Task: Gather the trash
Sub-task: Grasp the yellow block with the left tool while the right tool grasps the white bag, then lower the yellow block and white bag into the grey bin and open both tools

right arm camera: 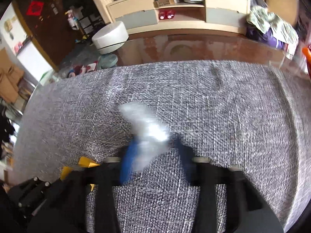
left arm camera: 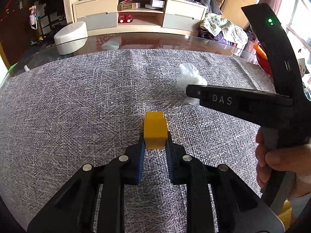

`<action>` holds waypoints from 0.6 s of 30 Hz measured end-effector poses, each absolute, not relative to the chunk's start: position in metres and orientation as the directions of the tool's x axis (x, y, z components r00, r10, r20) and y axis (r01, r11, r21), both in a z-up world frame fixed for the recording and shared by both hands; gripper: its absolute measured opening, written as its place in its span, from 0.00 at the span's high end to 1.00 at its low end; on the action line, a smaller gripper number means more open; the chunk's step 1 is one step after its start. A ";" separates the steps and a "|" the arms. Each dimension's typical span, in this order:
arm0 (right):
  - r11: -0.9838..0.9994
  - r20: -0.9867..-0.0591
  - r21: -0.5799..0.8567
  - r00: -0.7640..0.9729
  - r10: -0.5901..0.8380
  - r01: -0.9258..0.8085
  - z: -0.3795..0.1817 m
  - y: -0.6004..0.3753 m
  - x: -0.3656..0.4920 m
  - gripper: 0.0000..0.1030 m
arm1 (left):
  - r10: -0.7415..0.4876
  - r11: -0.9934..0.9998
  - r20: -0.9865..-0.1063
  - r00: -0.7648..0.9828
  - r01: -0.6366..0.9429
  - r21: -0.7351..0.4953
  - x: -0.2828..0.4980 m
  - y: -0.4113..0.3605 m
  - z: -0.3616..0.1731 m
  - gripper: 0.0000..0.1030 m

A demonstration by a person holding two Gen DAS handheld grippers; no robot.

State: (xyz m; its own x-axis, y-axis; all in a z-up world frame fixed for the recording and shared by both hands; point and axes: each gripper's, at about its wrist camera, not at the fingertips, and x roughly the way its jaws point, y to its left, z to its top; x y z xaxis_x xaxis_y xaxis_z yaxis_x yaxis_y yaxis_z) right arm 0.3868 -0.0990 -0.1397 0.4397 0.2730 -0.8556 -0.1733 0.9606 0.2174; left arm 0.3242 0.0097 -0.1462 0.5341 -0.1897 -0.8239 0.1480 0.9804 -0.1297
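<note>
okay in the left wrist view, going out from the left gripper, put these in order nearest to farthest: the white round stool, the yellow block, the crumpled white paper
1. Yellow block: between the left gripper's fingers, centre of the grey cloth.
2. Crumpled white paper: farther out on the cloth, to the right, at the right gripper's tip.
3. White round stool: beyond the table's far edge, upper left.

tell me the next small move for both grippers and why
Probably lift both straight up off the grey cloth. The left gripper is shut on the yellow block, and the right gripper looks closed on the white wad, though that view is blurred. No bin shows in either view, so raising both clear comes first.
</note>
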 end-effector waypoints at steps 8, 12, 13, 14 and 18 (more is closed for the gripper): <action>0.962 -0.825 0.204 0.497 0.269 -0.182 -0.102 -0.119 0.345 0.77 | -0.204 0.976 -0.807 0.554 0.174 -0.128 0.294 0.006 -0.122 0.82; 0.967 -0.816 0.178 0.522 0.249 -0.183 -0.080 -0.131 0.309 0.77 | -0.209 0.975 -0.792 0.573 0.184 -0.124 0.266 0.003 -0.105 0.82; 0.966 -0.813 0.175 0.526 0.249 -0.188 -0.075 -0.134 0.297 0.77 | -0.206 0.975 -0.788 0.580 0.186 -0.119 0.256 0.001 -0.100 0.82; 0.966 -0.812 0.172 0.529 0.249 -0.191 -0.071 -0.136 0.290 0.77 | -0.207 0.975 -0.786 0.583 0.187 -0.118 0.249 0.000 -0.097 0.82; 0.964 -0.804 0.165 0.538 0.254 -0.208 -0.057 -0.146 0.249 0.77 | -0.209 0.975 -0.776 0.595 0.186 -0.119 0.214 -0.003 -0.084 0.82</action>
State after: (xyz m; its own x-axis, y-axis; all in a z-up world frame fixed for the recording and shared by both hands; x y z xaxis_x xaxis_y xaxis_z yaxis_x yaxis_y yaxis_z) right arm 0.2495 -0.1457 -0.0568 0.5382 0.2535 -0.8038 -0.2077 0.9642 0.1650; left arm 0.2137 -0.0026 -0.0841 0.5954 -0.2087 -0.7758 0.1863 0.9752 -0.1194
